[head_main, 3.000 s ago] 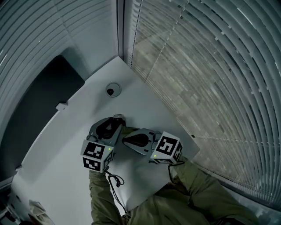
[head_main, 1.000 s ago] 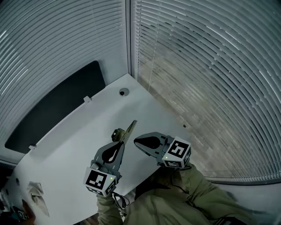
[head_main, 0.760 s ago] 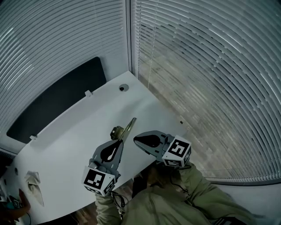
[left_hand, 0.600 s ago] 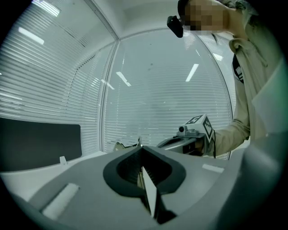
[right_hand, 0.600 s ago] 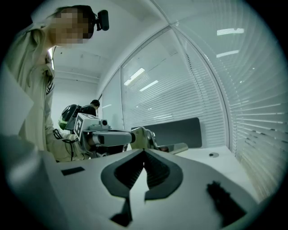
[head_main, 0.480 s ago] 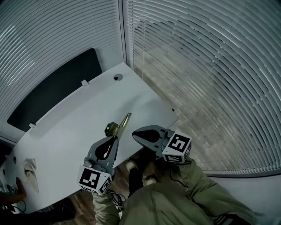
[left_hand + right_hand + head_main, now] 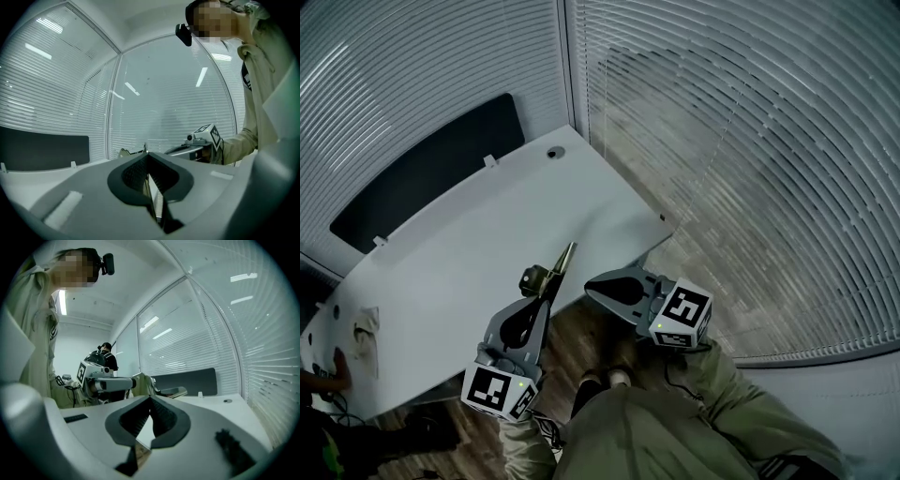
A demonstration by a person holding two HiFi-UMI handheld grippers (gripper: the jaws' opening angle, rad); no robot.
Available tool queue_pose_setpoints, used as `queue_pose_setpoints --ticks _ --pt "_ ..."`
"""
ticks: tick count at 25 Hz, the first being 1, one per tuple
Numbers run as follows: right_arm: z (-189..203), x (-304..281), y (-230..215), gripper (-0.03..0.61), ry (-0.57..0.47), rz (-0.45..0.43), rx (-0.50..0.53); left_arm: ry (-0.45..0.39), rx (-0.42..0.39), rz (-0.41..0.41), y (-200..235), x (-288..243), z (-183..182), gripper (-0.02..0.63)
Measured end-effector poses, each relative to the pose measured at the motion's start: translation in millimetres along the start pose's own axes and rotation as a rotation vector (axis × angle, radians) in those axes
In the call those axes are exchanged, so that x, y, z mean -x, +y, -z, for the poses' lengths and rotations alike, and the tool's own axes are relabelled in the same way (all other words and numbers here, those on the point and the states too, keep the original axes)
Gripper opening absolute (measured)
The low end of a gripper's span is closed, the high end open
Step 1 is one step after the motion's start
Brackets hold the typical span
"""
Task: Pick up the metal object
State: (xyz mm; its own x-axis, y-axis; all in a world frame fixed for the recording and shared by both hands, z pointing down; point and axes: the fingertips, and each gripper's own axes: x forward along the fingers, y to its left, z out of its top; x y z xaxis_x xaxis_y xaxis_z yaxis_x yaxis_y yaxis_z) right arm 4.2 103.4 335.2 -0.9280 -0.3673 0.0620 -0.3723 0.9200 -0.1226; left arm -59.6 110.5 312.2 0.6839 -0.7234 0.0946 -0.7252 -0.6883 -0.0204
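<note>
Our left tool (image 7: 544,298) has its jaws pressed together on the near end of the metal object (image 7: 561,262). This is a brass-coloured piece with a lumpy fitting right at the tool's tips and a long flat strip running on beyond them. In the left gripper view the pads meet on a thin edge of it, with no gap showing. The object lies straight ahead of that tool and its long axis carries on the tool's own line. In the head view it slants up and to the right, over the near edge of the white desk (image 7: 469,244) and toward the desk's far corner. We judge that it hangs clear of the desk top rather than resting on it, so the pick-up looks all but done. The left hand alone carries it. Our right tool (image 7: 589,286) is closed with nothing in it. It sits just beside the object on the right, its tip turned toward the strip, near it but not touching. If a second hold is wanted, the free far end of the strip is the part that tool could reach. We can read no brand, label or lettering anywhere. The only print is the black-and-white square patterns on each marker cube (image 7: 682,312).
</note>
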Motion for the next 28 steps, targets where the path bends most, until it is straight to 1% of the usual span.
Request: queue_pose_setpoints --ticks 7,11,14,17,28 --pt "-12.3 -2.0 10.0 0.005 -0.004 0.006 0.005 -0.005 -0.010 0.009 -3.2 12.9 -13.4 0.006" --pt "-14.9 -2.8 22.0 0.005 -0.020 0.008 0.024 -0.017 -0.031 0.021 -9.8 24.0 -14.0 0.006" --pt "-13.3 -7.9 27.6 0.005 -0.013 -0.003 0.020 -0.016 -0.023 0.019 -8.5 30.4 -12.8 0.006" --pt "-14.7 -10.3 27.9 0.005 -0.005 -0.009 0.020 -0.013 -0.018 0.017 -6.3 31.0 -13.8 0.006" --pt "-30.0 -11.8 20.7 0.005 -0.022 -0.003 0.041 -0.026 -0.037 0.020 0.4 27.4 -27.2 0.006"
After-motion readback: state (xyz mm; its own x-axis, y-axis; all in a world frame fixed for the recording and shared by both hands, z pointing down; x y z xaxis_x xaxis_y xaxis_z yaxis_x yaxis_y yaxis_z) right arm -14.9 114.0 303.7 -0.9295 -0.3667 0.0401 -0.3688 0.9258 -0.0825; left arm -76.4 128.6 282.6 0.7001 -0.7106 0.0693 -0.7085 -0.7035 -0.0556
